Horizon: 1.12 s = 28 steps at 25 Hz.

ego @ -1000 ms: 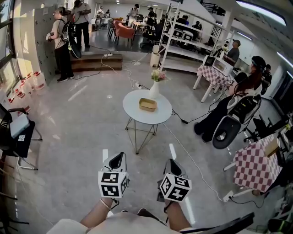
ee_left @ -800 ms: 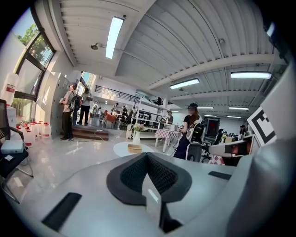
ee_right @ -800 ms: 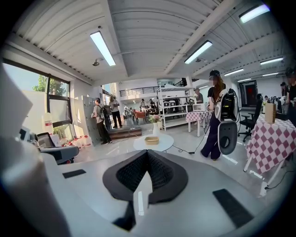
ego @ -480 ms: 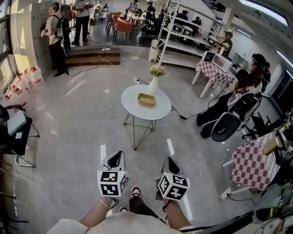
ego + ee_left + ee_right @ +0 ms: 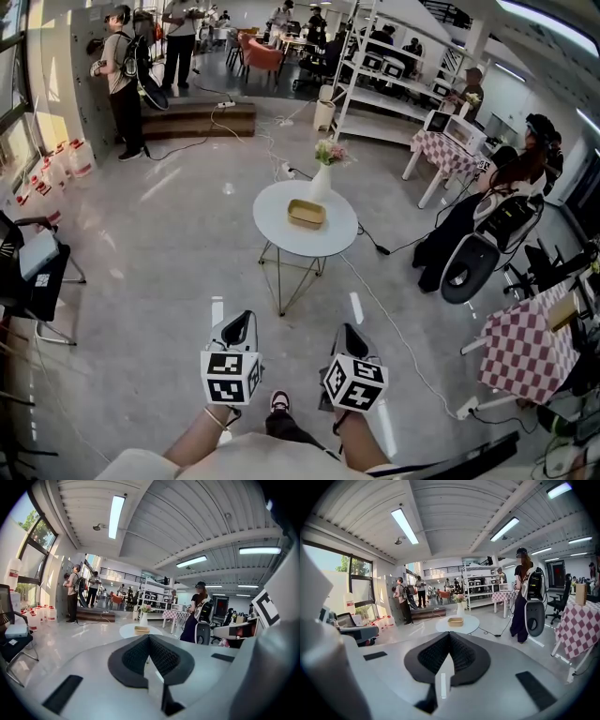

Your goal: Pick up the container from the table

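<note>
Our left gripper (image 5: pixel 246 319) & right gripper (image 5: pixel 349 331) are clenched, empty. Container (image 5: pixel 306 214) sits centre of table (image 5: pixel 281 234), vase (image 5: pixel 321 184) at far edge just behind. Risk: we reach w/ jaws unopened, shoving it into vase.

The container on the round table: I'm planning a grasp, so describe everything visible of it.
The container is a shallow, tan, rounded-rectangular tray, open-topped, seemingly empty, perhaps wood. It sits flat near the middle of the white round table, just in front of a white vase of flowers; nothing lies on it.
</note>
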Motion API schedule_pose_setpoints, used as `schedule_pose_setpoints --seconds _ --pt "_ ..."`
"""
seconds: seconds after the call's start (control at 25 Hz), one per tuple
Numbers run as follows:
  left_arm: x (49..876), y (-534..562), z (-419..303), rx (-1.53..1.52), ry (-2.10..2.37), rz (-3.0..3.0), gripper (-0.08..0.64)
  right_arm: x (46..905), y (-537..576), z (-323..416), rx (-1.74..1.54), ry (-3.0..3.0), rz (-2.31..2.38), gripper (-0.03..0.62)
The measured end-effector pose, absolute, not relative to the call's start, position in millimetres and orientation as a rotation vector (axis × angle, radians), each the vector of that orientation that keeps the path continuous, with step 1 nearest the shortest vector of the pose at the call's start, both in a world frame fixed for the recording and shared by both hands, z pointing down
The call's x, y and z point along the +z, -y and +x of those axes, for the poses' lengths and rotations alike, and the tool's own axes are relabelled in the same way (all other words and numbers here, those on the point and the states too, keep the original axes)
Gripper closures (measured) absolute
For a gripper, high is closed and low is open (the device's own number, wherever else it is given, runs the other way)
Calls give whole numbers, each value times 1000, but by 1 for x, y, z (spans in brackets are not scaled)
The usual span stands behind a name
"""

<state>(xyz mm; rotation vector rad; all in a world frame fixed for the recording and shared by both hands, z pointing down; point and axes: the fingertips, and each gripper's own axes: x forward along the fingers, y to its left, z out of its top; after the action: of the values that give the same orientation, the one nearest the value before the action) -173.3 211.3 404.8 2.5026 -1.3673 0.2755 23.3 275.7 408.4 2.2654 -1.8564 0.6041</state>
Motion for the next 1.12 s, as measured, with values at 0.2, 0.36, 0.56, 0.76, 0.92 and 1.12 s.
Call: schedule_pose_setpoints --seconds 0.2,0.36,0.56,0.76,0.92,1.12 --pt "407 -189 -164 300 1404 2504 548 411 -253 40 612 1860 2277 568" --pt "402 -169 -147 294 1409 2519 548 410 -231 54 606 1880 2273 568" --pt "395 -143 -127 290 1399 2542 548 406 -204 71 605 1895 2274 568" --pt "394 -128 -114 294 1387 2558 548 406 -188 83 604 1906 2276 568" --pt "395 -114 -102 289 1383 2561 548 409 -173 94 607 1918 2267 568" --pt "394 -90 -82 288 1392 2552 548 404 -146 115 595 1934 2263 568"
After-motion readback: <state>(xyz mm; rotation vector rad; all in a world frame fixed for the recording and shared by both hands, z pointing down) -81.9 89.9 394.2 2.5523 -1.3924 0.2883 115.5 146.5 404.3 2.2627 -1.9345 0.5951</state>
